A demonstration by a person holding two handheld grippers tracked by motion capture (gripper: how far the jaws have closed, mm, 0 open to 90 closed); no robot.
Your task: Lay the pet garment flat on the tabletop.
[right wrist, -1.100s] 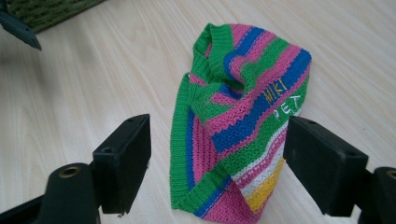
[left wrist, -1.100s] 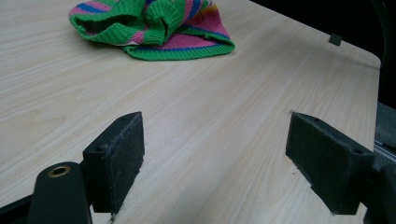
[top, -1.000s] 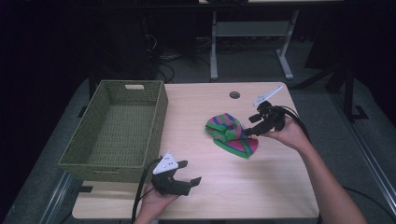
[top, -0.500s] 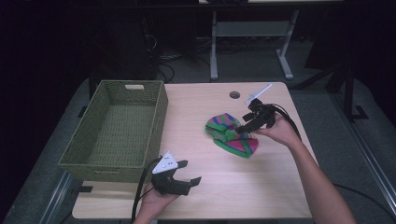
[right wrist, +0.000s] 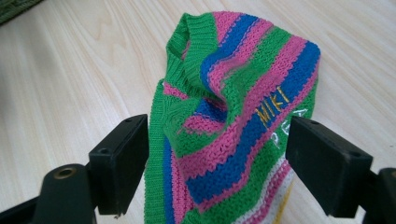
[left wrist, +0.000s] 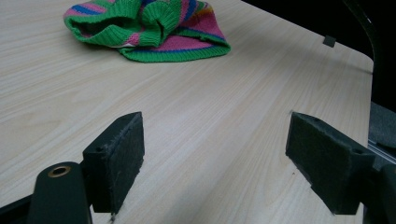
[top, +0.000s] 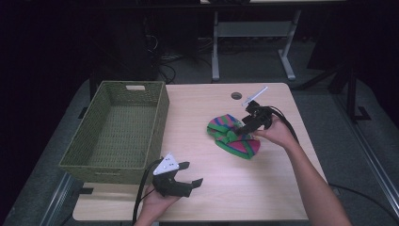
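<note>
Pale wood grain is running across the surface [top: 226, 188], which is standing in a dark room with metal frame legs showing behind it. Starting at the right gripper [right wrist: 217, 158], its two black fingers [right wrist: 121, 163] are standing wide apart, released, with the striped knit hat [right wrist: 238, 116] lying between them; the pads are flanking the fabric without pressing it, and whether either pad is touching the wool cannot be told. Yellow letters are showing on a blue band of the knit, close to the far finger. From above, this gripper [top: 247, 126] is leaning down over the right edge of the hat [top: 233, 136], a hand [top: 277, 134] is wrapping its handle, and a cable is looping back over the wrist. The hat itself is lying crumpled on the surface, right of centre, green, pink and blue stripes bunching into folds.

Moving to the left gripper [left wrist: 215, 158], its fingers [left wrist: 116, 158] are also gaping, grasping nothing, with bare wood between them and the hat [left wrist: 149, 28] sitting well ahead. In the high view this gripper [top: 181, 181] is resting near the front edge, held low by the other hand [top: 157, 205], its grey plate tilting upward. Just beyond it, a green woven basket [top: 160, 113] is occupying the left part of the surface, well apart from the hat.
</note>
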